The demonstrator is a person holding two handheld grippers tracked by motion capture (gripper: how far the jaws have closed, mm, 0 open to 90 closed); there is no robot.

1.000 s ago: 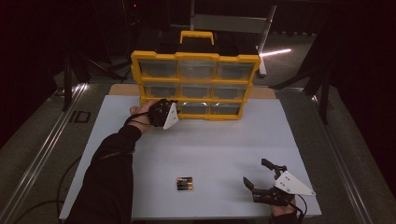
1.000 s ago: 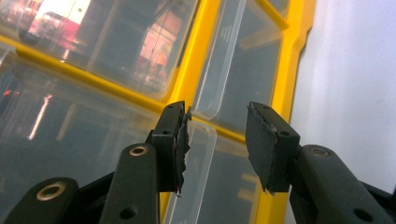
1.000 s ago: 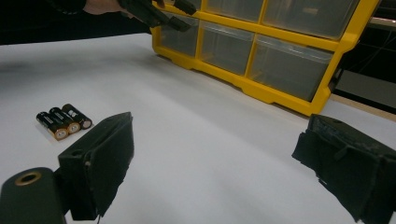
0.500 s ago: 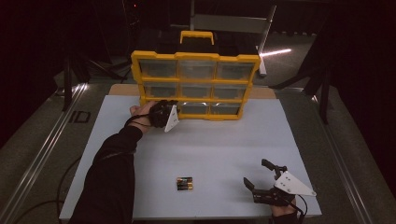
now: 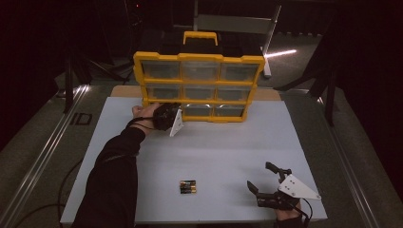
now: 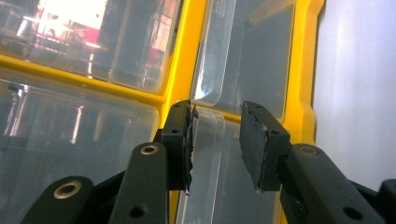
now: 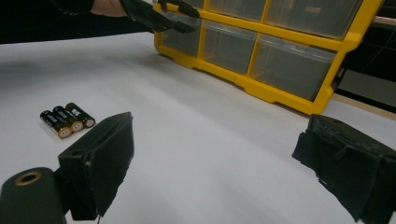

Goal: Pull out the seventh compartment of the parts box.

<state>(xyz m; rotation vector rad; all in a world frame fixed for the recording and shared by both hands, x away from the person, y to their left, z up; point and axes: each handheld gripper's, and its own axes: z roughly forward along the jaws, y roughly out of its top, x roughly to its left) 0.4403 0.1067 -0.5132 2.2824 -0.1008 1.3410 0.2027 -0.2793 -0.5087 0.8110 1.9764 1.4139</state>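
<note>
A yellow organizer (image 5: 198, 57) with clear drawers stands upright at the table's far side. My left gripper (image 5: 177, 110) is at its bottom-left drawer (image 6: 247, 60). Its jaws have just been closing with the drawer's clear handle tab (image 6: 208, 135) between them. One pad (image 6: 187, 140) lies against the tab and the other pad (image 6: 252, 144) stands off it. My right gripper (image 5: 261, 175) rests open near the front right edge with nothing between its jaws. Three AA batteries (image 5: 187, 186) lie side by side at front centre, to its left. The right gripper view has those batteries (image 7: 65, 120) and the left gripper (image 7: 194, 19) at the organizer.
The white tabletop (image 5: 228, 147) stretches bare between the organizer and the batteries. A person's dark sleeve (image 5: 114, 171) reaches across the left side. Dark floor and metal rails surround the table.
</note>
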